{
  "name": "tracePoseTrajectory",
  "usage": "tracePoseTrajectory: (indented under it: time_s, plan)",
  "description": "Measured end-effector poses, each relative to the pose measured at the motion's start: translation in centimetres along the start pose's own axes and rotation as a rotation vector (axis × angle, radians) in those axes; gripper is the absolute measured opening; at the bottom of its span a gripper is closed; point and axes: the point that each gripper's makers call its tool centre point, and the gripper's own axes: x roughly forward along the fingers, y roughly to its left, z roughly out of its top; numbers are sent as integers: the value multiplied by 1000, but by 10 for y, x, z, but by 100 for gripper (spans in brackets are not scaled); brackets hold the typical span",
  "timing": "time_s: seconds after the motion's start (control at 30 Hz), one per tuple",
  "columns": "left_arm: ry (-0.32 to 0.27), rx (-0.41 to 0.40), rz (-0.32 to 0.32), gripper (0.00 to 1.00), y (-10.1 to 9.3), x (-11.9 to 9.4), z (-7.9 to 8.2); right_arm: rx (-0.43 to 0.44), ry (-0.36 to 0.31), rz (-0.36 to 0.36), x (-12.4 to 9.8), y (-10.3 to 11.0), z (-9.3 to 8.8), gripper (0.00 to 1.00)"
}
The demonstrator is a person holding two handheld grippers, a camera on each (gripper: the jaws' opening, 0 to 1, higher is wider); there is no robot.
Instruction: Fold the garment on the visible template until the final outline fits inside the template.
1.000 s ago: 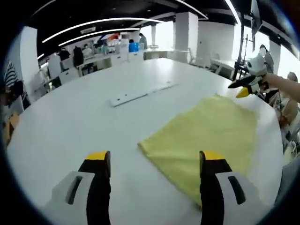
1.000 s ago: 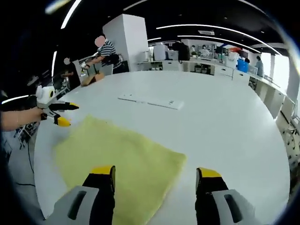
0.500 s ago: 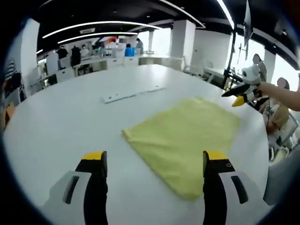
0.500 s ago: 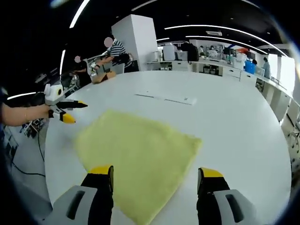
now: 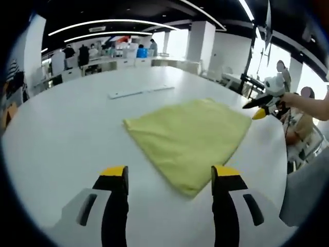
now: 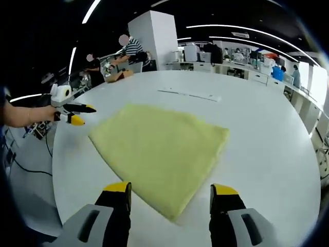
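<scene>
Bright, even indoor light from long ceiling strip lights, bowed by fisheye. Daylight glare from windows far beyond left jaws, blown out. White table reflects softly; faint shadows beneath jaws. Yellow cloth slightly soft ahead of jaws. Straight lines curve strongly toward edges; background desks blurred, small.
</scene>
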Motion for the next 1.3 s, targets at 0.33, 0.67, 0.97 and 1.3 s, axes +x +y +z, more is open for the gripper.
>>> tracePoseTrajectory:
  time_s: [0.33,0.67,0.97,1.3]
  plan:
    - [43,-33,-14,38,-10,-5,-25,5,25,-17,-5,-1,-25,34]
    - [70,-93,-50,15,-24,-2,-37,33,19,-26,-3,-3,-36,13]
    - [73,-124,-41,8,-25,1,-42,57,22,-39,-2,-9,-41,7]
    - [60,-164,-37,8,-22,3,-42,35,11,-38,-1,-10,-38,2]
